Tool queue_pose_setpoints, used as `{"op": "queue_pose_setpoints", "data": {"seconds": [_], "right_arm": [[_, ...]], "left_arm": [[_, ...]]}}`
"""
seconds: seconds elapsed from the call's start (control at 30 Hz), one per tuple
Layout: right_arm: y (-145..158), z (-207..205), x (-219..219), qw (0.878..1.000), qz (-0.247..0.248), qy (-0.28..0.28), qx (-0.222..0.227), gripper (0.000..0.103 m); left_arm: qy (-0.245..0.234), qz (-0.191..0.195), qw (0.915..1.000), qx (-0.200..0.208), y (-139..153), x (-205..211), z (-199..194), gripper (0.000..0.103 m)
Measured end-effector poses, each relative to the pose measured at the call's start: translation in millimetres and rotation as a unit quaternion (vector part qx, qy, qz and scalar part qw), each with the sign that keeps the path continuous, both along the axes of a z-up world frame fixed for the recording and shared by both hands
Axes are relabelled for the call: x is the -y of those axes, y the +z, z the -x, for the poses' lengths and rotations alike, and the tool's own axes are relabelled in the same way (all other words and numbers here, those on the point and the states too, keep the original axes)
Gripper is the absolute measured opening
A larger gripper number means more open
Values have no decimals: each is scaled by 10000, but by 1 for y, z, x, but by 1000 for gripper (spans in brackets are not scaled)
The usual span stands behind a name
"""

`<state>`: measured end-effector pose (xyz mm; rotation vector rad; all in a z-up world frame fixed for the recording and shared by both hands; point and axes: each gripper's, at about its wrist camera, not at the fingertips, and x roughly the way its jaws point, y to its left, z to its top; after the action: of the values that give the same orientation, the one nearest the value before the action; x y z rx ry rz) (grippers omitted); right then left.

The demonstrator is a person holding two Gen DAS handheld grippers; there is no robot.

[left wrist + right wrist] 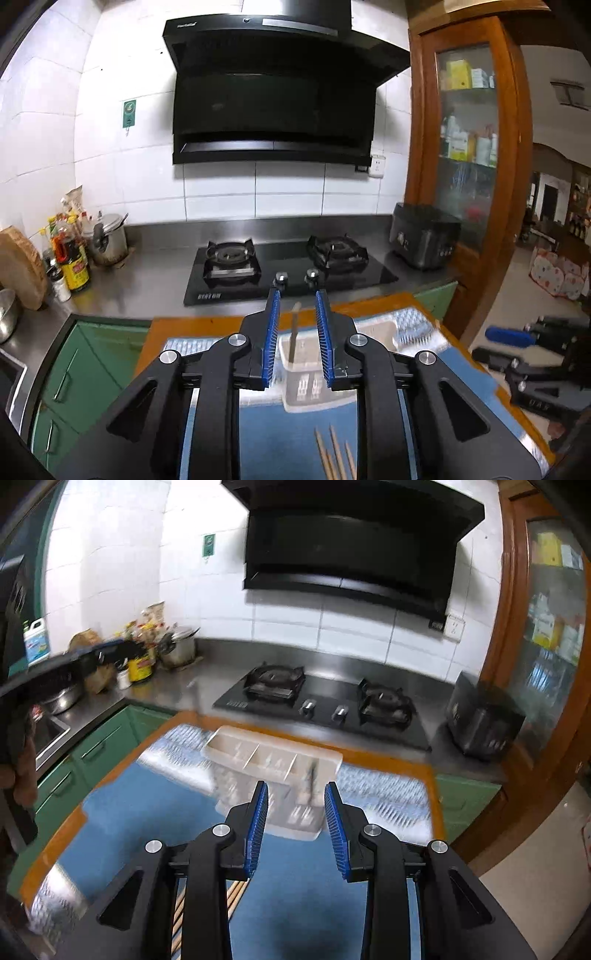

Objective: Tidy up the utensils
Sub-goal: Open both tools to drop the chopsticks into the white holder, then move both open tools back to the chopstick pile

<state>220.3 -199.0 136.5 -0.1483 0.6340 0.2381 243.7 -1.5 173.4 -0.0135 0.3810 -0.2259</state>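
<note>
Currently both grippers spread wide, holding nothing: left gripper (297,301), right gripper (295,794). Caddy (273,755) at 12 o'clock, chopsticks (334,456) at 6

A: What carries it all?

B: A table (391,762) with an orange wooden rim, covered by a blue mat (147,812) that has silvery patterned patches at its edges.

A: And on the mat?

B: A white caddy (258,755) with three open compartments stands at the far side. One dark-handled utensil (312,775) stands upright in its right compartment; the other two look bare, though the view is blurred.

A: Anything nearer?

B: Wooden chopsticks (334,456) lie flat on the mat at the near edge, their tips pointing toward the caddy, well apart from it.
</note>
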Motion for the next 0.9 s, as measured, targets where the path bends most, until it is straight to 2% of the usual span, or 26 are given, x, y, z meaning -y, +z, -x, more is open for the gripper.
{"op": "queue_pose_setpoints", "data": {"seconds": [0.27,0.37,0.47,0.57,0.73,0.9], "right_arm": [[-86,88,-26,9985,-130,85,-528,31],[-110,109,-33,9973,-278,34,-680,30],[-140,129,-45,9961,-263,-53,-840,26],[-166,136,-51,9916,-573,-120,-1154,24],[-199,137,-58,9862,-721,-319,-1459,19],[-212,134,-57,9835,-693,-477,-1601,19]], "left_arm": [[183,-92,9992,-353,-51,-27,74,20],[261,-174,9986,-419,-73,-33,98,20],[300,-210,9979,-537,-97,-38,118,20],[276,29,9969,-738,-118,-42,131,20],[308,122,9947,-975,-149,-43,145,20],[313,209,9917,-1228,-176,-42,152,20]]}}
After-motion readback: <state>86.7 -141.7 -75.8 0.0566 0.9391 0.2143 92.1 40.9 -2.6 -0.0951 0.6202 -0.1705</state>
